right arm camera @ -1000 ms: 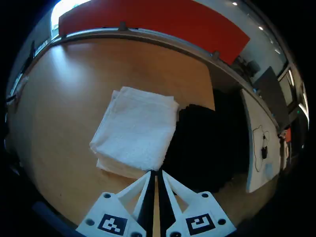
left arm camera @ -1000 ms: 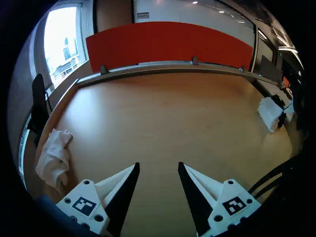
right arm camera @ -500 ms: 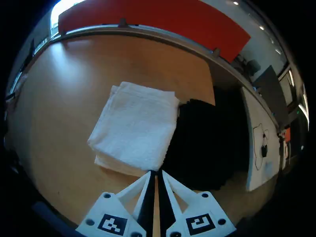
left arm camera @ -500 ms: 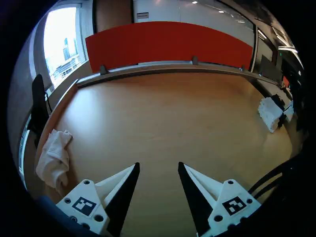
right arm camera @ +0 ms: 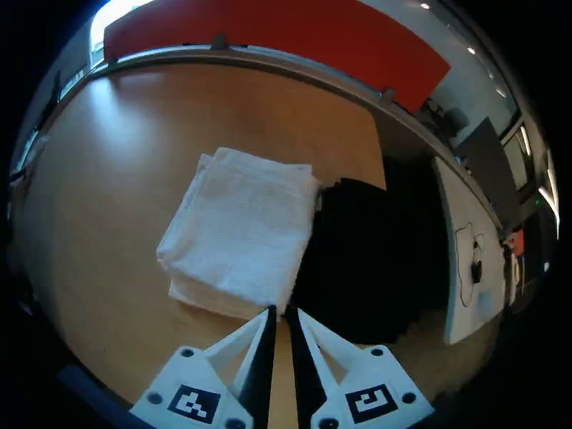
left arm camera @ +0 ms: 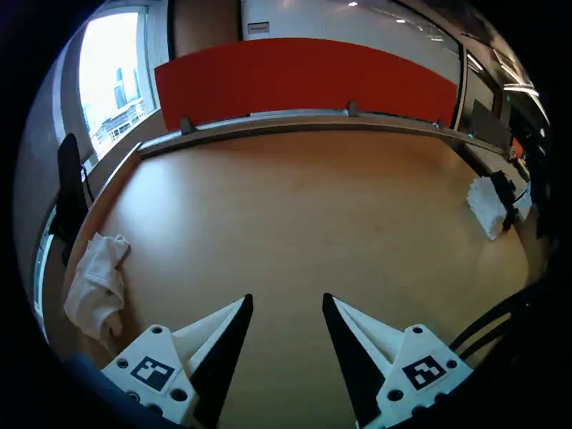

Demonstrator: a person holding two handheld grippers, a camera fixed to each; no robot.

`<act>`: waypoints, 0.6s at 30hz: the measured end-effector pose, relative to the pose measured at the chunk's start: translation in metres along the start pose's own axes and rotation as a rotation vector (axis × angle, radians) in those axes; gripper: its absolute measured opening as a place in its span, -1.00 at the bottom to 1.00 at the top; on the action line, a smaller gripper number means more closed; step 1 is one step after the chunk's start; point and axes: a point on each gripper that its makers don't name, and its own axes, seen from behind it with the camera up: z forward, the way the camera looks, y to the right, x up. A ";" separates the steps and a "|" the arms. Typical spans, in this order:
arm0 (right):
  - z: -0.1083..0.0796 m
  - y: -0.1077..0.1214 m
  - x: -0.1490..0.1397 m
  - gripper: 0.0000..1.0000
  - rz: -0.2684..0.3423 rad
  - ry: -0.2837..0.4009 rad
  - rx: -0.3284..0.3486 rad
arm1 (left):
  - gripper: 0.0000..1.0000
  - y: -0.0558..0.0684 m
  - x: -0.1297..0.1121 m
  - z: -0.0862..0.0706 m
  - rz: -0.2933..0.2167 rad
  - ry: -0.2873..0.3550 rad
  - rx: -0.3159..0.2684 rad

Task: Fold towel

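Left gripper view: my left tongs (left arm camera: pixel 286 297), released, jaws wide apart above the wooden table (left arm camera: pixel 307 207). One crumpled towel (left arm camera: pixel 96 286) lies at the table's left edge, one folded towel (left arm camera: pixel 488 207) well off at its right edge, with a red partition (left arm camera: pixel 307 79) behind. Right gripper view: my right tongs (right arm camera: pixel 280 314), nearly clenched, a thin gap with nothing in it, tips just short of the folded towel (right arm camera: pixel 239 232) lying flat by the table edge.

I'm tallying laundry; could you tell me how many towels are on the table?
2: crumpled towel at the left edge, folded towel at the right, possibly hiding more.
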 end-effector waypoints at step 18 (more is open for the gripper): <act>-0.006 -0.013 0.010 0.90 0.023 0.040 0.012 | 0.42 0.000 0.004 -0.003 -0.001 0.014 -0.004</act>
